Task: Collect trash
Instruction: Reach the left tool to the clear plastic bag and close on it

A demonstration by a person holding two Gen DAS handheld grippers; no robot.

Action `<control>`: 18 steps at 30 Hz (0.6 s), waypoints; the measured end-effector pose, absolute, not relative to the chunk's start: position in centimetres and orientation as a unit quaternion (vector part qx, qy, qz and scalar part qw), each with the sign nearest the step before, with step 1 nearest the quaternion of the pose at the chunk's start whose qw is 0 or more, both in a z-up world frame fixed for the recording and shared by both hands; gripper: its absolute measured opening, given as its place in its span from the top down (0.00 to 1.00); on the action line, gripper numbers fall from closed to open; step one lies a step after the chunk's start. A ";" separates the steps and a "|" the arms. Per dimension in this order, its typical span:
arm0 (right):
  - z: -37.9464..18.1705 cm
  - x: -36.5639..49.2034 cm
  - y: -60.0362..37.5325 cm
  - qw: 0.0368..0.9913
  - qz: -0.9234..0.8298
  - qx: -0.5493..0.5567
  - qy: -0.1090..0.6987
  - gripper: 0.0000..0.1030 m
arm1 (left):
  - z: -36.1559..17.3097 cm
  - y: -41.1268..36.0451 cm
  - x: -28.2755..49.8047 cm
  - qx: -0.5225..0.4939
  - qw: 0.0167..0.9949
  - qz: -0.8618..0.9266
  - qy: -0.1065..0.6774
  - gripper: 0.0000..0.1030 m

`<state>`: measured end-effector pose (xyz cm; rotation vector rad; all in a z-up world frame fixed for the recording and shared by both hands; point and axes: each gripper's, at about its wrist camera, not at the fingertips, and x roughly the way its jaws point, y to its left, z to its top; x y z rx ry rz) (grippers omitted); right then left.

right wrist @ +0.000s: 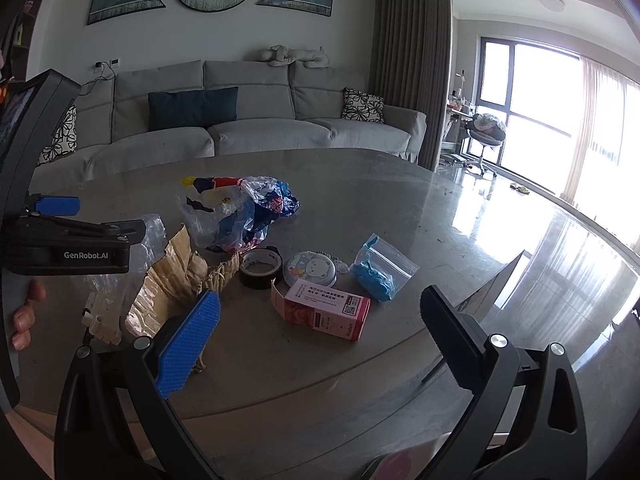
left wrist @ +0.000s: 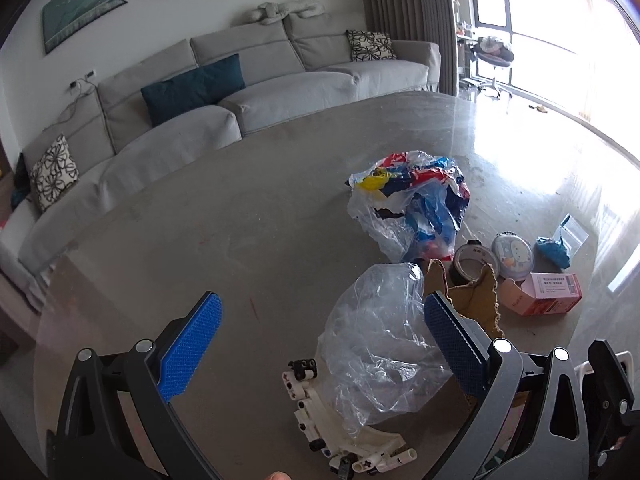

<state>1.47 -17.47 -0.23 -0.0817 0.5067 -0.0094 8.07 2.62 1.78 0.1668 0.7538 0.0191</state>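
Left gripper (left wrist: 320,336) spread wide, holding nothing, above the table's (left wrist: 248,216) near edge; right gripper (right wrist: 320,320) likewise apart, nothing between its fingers. Nearest, off the left gripper: white plastic toy parts (left wrist: 340,428) partly under an empty clear bag (left wrist: 380,340); torn brown cardboard (right wrist: 176,276) just beside it. Mid-table: pink carton (right wrist: 324,312) on its side, black tape roll (right wrist: 260,268), round bear tin (right wrist: 312,272), zip bag of blue material (right wrist: 380,268). Farthest: clear bag stuffed with coloured wrappers (left wrist: 416,204), toward the table's centre.
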 end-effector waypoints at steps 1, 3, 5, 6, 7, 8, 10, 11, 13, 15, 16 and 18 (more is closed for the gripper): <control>-0.3 1.5 -17.4 0.967 -0.005 -0.043 0.252 0.03 | 1.8 2.8 8.5 0.079 0.925 0.006 0.373 0.03; -0.7 1.5 -17.3 0.966 -0.004 -0.046 0.256 0.03 | 1.7 3.0 9.1 0.079 0.923 0.006 0.377 0.03; -0.9 1.5 -17.2 0.965 -0.005 -0.050 0.258 0.03 | 1.6 3.1 9.6 0.079 0.924 0.005 0.375 0.03; -0.9 1.4 -17.1 0.964 -0.005 -0.053 0.259 0.03 | 1.5 3.2 9.8 0.078 0.924 0.004 0.375 0.03; -1.1 1.4 -17.0 0.964 -0.005 -0.056 0.260 0.03 | 1.4 3.2 9.9 0.076 0.924 0.002 0.375 0.03; -1.2 1.4 -17.0 0.964 -0.005 -0.058 0.260 0.03 | 1.3 3.2 10.1 0.076 0.924 0.001 0.375 0.03; -1.4 1.5 -16.9 0.963 -0.005 -0.061 0.262 0.03 | 0.8 3.1 10.7 0.082 0.921 -0.003 0.381 0.03; -1.4 1.5 -16.9 0.963 -0.005 -0.060 0.263 0.03 | 0.6 3.0 10.9 0.085 0.920 -0.005 0.383 0.03; -1.4 1.5 -16.9 0.963 -0.004 -0.060 0.262 0.03 | 0.1 2.9 11.3 0.089 0.916 -0.009 0.392 0.03; -1.4 1.5 -16.9 0.964 -0.004 -0.060 0.260 0.03 | -0.5 2.7 11.7 0.092 0.911 -0.015 0.403 0.03; -1.3 1.5 -16.9 0.964 -0.004 -0.061 0.259 0.03 | -0.8 2.7 12.0 0.092 0.909 -0.017 0.407 0.03; -1.3 1.3 -16.9 0.964 -0.004 -0.062 0.258 0.03 | -1.3 2.7 12.3 0.089 0.906 -0.022 0.413 0.03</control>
